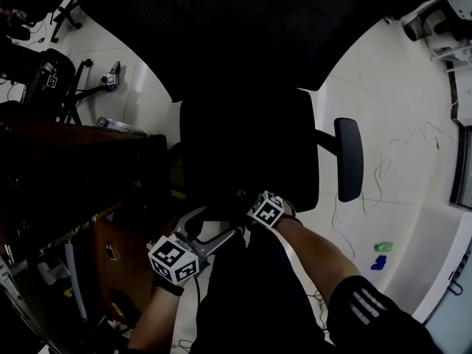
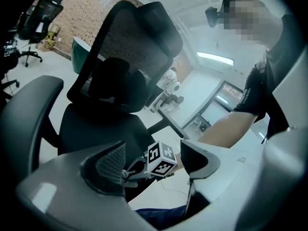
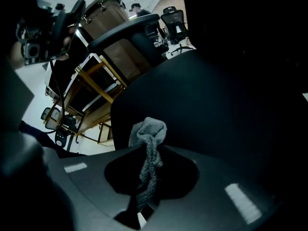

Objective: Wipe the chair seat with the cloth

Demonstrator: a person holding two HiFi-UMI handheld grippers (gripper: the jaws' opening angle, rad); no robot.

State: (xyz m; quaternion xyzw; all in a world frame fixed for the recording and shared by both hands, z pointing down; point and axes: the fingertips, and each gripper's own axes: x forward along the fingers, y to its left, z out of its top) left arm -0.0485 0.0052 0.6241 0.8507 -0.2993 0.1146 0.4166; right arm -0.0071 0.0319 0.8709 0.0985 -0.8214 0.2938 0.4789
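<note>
The cloth [image 3: 149, 131] is in hand, so the pick-up is done. The right gripper [image 3: 146, 174] has its jaws pressed together on a bunched grey strip of it, with a knot of fabric sticking out past the tips. It hangs just at the near edge of the chair seat [image 1: 247, 139]. Whether the fabric touches the seat cannot be told. The dark seat shows no streak or damp patch, so how much has been wiped is not readable. My guess is that most or all of the wiping is left.

The left gripper [image 2: 153, 163] has its jaws spread wide with nothing between them. It sits off the seat's near left corner, taking no part.

The head view shows the whole seat from above, the armrest [image 1: 349, 157] to the seat's right, and both marker cubes at the seat's near edge, but not the cloth. Only the right gripper view shows the cloth and the grip on it. Only the left gripper view shows the mesh backrest [image 2: 127, 47] rising behind the seat.
</note>
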